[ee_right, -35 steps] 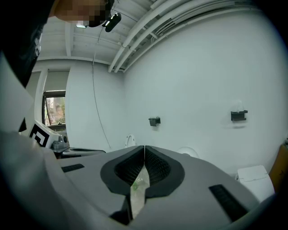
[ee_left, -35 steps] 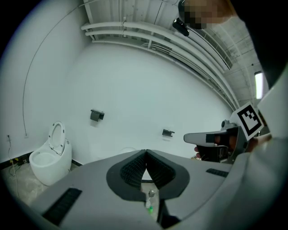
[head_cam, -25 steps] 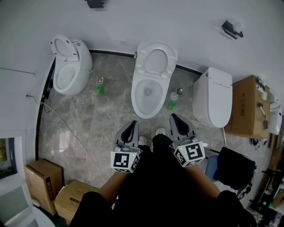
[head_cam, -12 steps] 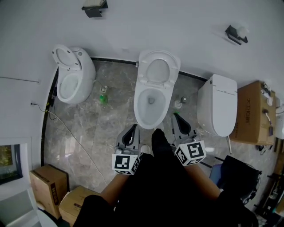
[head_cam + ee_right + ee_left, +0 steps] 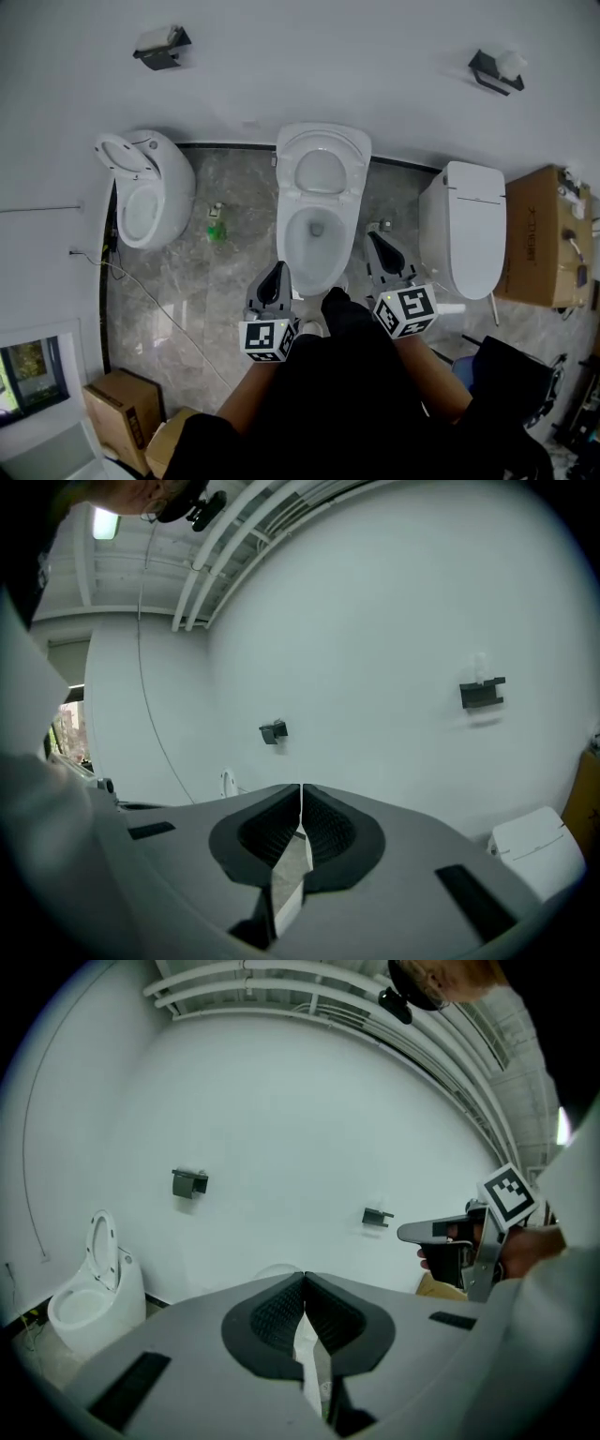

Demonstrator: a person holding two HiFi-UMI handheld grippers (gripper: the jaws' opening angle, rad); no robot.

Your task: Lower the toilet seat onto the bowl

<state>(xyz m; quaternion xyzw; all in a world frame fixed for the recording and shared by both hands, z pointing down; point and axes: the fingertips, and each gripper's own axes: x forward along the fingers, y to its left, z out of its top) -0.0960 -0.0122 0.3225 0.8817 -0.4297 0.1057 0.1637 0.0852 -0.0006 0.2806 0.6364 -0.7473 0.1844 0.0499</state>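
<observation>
The left gripper [image 5: 277, 273] and right gripper [image 5: 374, 241] are held beside the bowl [image 5: 284, 246], fingers pressed together and empty; the toilet seat [image 5: 290, 176] is raised.

White toilet seat [image 5: 322, 142] raised upright (leaning at wall, floor's back edge); white oval bowl [image 5: 314, 255] below, open, uncovered.

We can read no words or numbers anywhere. Right of the middle toilet [image 5: 319, 220], the large cardboard box [image 5: 539, 234] bears dark print too small to make out, as does the smaller cardboard box [image 5: 122, 412] at lower left. The left hand-held gripper [image 5: 278, 269] and right hand-held gripper [image 5: 374, 237] carry square black-and-white markers, patterns without letters.
</observation>
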